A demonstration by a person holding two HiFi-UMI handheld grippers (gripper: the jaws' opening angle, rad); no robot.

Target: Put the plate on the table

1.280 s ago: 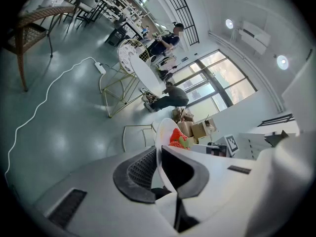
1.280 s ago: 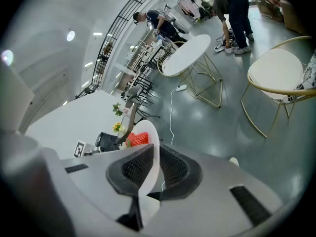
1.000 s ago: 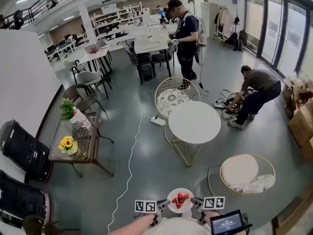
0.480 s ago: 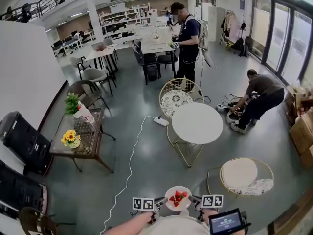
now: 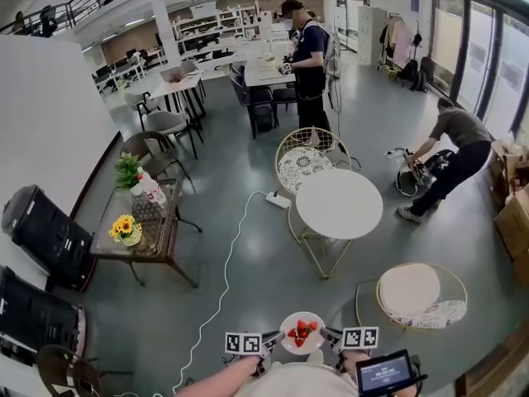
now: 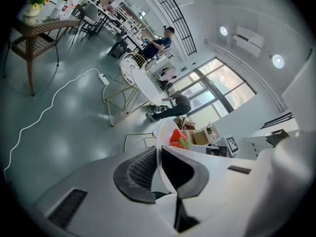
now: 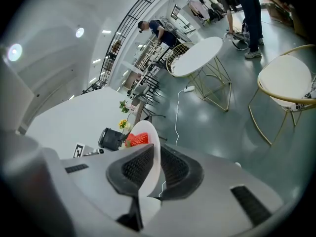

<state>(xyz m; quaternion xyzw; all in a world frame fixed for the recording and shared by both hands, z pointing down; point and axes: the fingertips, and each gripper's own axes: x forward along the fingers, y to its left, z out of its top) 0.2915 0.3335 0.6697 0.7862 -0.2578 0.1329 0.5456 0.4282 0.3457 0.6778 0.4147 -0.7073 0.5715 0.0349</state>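
Note:
A white plate with red strawberries hangs at the bottom of the head view, held level by both grippers above the grey floor. My left gripper is shut on its left rim and my right gripper is shut on its right rim. The left gripper view has the plate edge-on between the pads of that gripper. In the right gripper view the plate likewise sits between the pads of that gripper. The round white table stands some way ahead, also in the side views as the table and the table.
A wire chair stands behind the table, and a cushioned wire stool is at the right. A glass side table with flowers is at the left. A white cable runs across the floor. One person stands beyond, another person bends at the right.
The plate stays gripped on both sides at the same spot. The room has drifted slightly in the head view, and the bending person at the right has shifted rightward.

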